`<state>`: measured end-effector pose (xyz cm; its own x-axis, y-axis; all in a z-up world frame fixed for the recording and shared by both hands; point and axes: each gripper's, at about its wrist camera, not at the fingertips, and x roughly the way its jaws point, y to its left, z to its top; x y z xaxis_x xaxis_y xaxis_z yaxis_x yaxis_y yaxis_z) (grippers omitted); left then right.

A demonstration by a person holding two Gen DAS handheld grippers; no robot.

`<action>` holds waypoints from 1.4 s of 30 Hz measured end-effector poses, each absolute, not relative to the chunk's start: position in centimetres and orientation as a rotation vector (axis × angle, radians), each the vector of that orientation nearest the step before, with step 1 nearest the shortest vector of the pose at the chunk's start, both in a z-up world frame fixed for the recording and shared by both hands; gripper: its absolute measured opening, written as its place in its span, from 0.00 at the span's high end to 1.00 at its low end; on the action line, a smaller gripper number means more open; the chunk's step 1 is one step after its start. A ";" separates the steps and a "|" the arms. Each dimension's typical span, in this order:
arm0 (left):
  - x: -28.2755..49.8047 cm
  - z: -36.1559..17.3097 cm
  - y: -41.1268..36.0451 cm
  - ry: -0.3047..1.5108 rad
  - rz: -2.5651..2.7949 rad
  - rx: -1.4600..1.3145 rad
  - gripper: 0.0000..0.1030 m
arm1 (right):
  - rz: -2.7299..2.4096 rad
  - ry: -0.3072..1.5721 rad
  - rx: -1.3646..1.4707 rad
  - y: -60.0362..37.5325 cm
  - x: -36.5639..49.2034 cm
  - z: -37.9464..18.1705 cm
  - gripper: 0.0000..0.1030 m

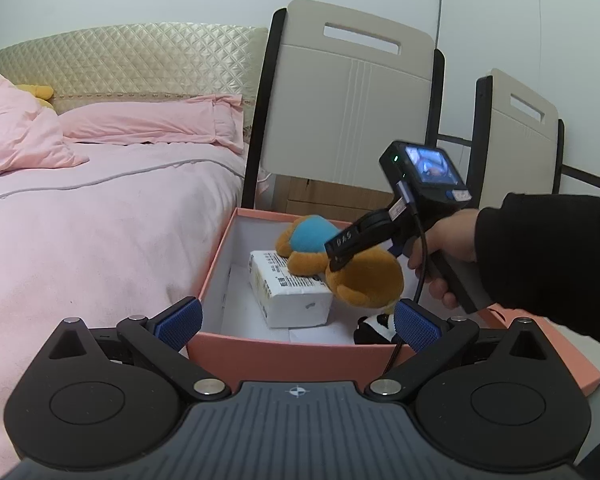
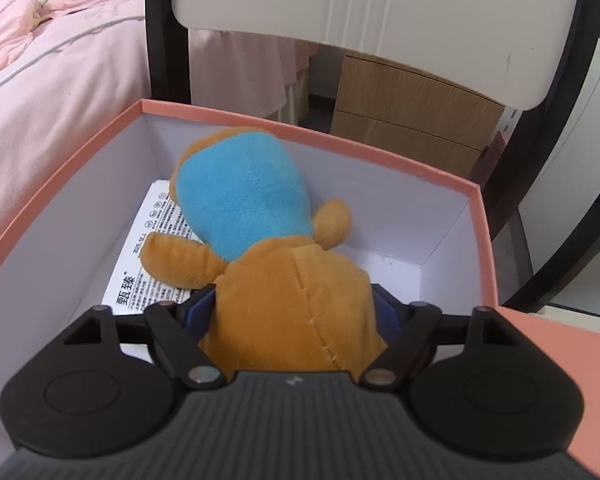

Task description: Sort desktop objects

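A brown plush toy with a blue back [image 2: 260, 240] hangs inside the pink box [image 2: 308, 140], over a white tissue pack [image 2: 156, 232]. My right gripper [image 2: 296, 312] is shut on the plush toy's head, and its blue pads press both sides. In the left wrist view the right gripper [image 1: 340, 256] holds the plush toy [image 1: 364, 276] above the tissue pack [image 1: 292, 292] in the pink box [image 1: 284, 348]. A black and white plush [image 1: 376, 328] lies at the box's near right. My left gripper [image 1: 296, 320] is open and empty at the box's near rim.
A bed with pink bedding [image 1: 80, 208] lies to the left. Two chairs with beige backs [image 1: 352, 96] stand behind the box, in front of a wooden drawer unit [image 2: 412, 112]. The box lid [image 1: 568, 356] lies to the right.
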<state>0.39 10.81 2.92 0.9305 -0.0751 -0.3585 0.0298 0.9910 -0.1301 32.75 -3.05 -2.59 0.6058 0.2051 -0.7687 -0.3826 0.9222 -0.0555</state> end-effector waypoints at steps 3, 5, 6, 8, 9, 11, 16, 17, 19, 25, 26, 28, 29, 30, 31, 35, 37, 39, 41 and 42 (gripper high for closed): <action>0.2 2.8 10.6 0.368 -0.060 -0.114 0.00 | 0.357 0.791 -0.201 -4.0 31.8 -1.2 0.02; 0.2 2.8 10.5 0.366 -0.065 -0.109 0.00 | 0.374 0.749 -0.177 -4.8 30.6 0.0 0.00; 0.2 2.8 10.5 0.366 -0.066 -0.107 0.00 | 0.386 0.729 -0.162 -5.3 30.0 0.7 0.00; 0.1 2.8 10.4 0.363 -0.068 -0.106 0.00 | 0.410 0.669 -0.124 -6.4 28.1 2.1 0.00; 0.1 2.8 10.4 0.362 -0.069 -0.105 0.00 | 0.414 0.637 -0.107 -6.9 27.0 2.8 0.00; 0.0 2.7 10.2 0.362 -0.076 -0.099 0.00 | 0.411 0.569 -0.083 -8.1 24.4 4.1 0.00; -0.3 2.5 9.5 0.370 -0.098 -0.099 0.00 | 0.391 0.369 -0.017 -11.9 16.6 5.9 0.00; -0.4 2.3 9.3 0.367 -0.098 -0.101 0.00 | 0.388 0.335 0.001 -12.8 14.9 6.0 0.00; -0.5 1.9 8.8 0.389 -0.105 -0.113 0.00 | 0.379 0.275 0.022 -14.2 12.0 5.2 0.00; -1.0 0.9 6.6 0.402 -0.147 -0.094 0.00 | 0.287 0.157 0.036 -18.8 5.1 2.1 0.00; -1.1 0.7 6.5 0.401 -0.152 -0.097 0.00 | 0.281 0.153 0.045 -19.3 4.8 1.6 0.00; -1.2 0.5 6.2 0.395 -0.154 -0.089 0.00 | 0.268 0.144 0.064 -20.5 4.1 0.7 0.00; -1.2 0.5 6.1 0.393 -0.153 -0.082 0.00 | 0.258 0.144 0.068 -21.0 3.9 0.3 0.00; -1.2 0.6 6.1 0.395 -0.155 -0.085 0.00 | 0.245 0.145 0.068 -21.4 3.7 0.0 0.00; -1.1 0.6 6.3 0.405 -0.162 -0.100 0.00 | 0.236 0.143 0.064 -21.6 3.6 -0.2 0.00; -0.7 0.6 6.8 0.468 -0.231 -0.176 0.00 | 0.194 0.140 0.024 -22.1 3.7 -1.1 0.00; 0.1 0.3 7.0 0.555 -0.327 -0.256 0.00 | 0.161 0.131 0.029 -22.9 3.5 -1.3 0.00; 1.3 -0.5 7.3 0.673 -0.432 -0.374 0.00 | 0.126 0.119 0.036 -23.8 3.3 -1.4 0.00; 2.5 -1.6 7.3 0.775 -0.503 -0.478 0.00 | 0.096 0.116 0.056 -24.9 3.0 -1.3 0.00; 3.0 -2.1 7.1 0.821 -0.541 -0.523 0.00 | 0.086 0.112 0.072 -25.5 2.8 -1.2 0.00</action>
